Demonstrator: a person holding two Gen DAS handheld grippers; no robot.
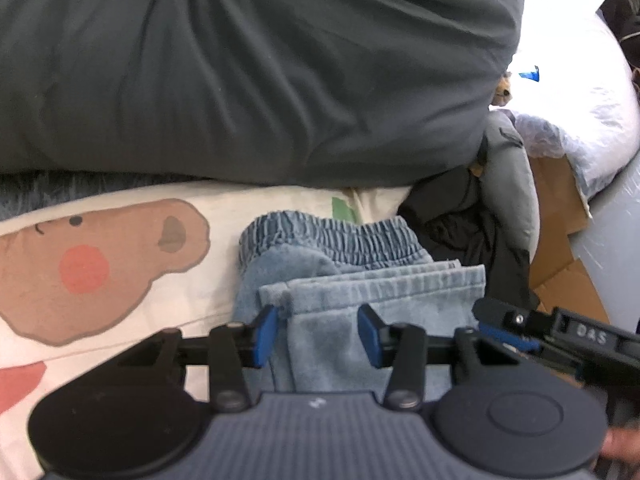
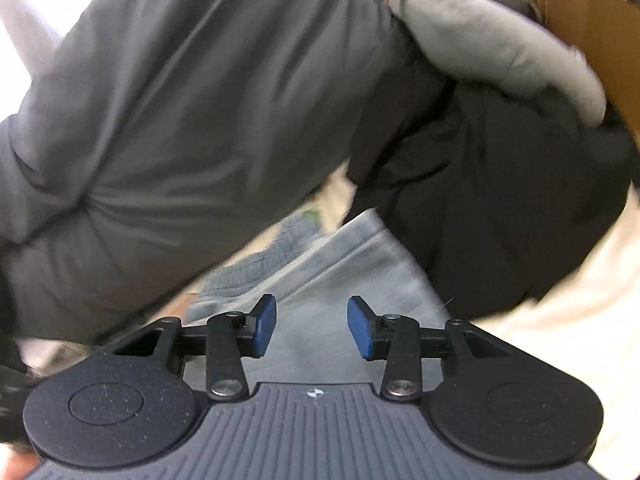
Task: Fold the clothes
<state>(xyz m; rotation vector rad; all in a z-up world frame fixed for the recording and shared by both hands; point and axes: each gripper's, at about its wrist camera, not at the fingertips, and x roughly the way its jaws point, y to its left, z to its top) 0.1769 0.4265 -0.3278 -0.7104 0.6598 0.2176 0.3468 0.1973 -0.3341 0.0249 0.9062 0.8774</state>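
With its blue-padded fingers (image 1: 267, 334) spread apart, left gripper (image 1: 318, 336) hovers just over the near end of the folded light-blue pants (image 1: 360, 292), nothing pinched. Left pad sits at the pants' hem corner; touching or not, can't tell. Pants lie folded on the bed sheet (image 1: 200, 292), cream with a brown bear print (image 1: 92, 264), elastic waistband at the far end. Right gripper (image 2: 312, 326) also has fingers spread, empty, over the same pants (image 2: 340, 280); right wrist view is motion-blurred. Its black body pokes into the left wrist view at the right edge (image 1: 560, 332), just beside the pants. Beyond the pants, a big dark-grey duvet (image 1: 248, 68) is bunched along the bed's far side. Black garment (image 1: 464, 216) and a light-grey one (image 1: 508, 176) are heaped off the pants' far right corner. Cardboard (image 1: 560, 232) and a white plastic bag (image 1: 580, 112) sit past the bed's right edge.
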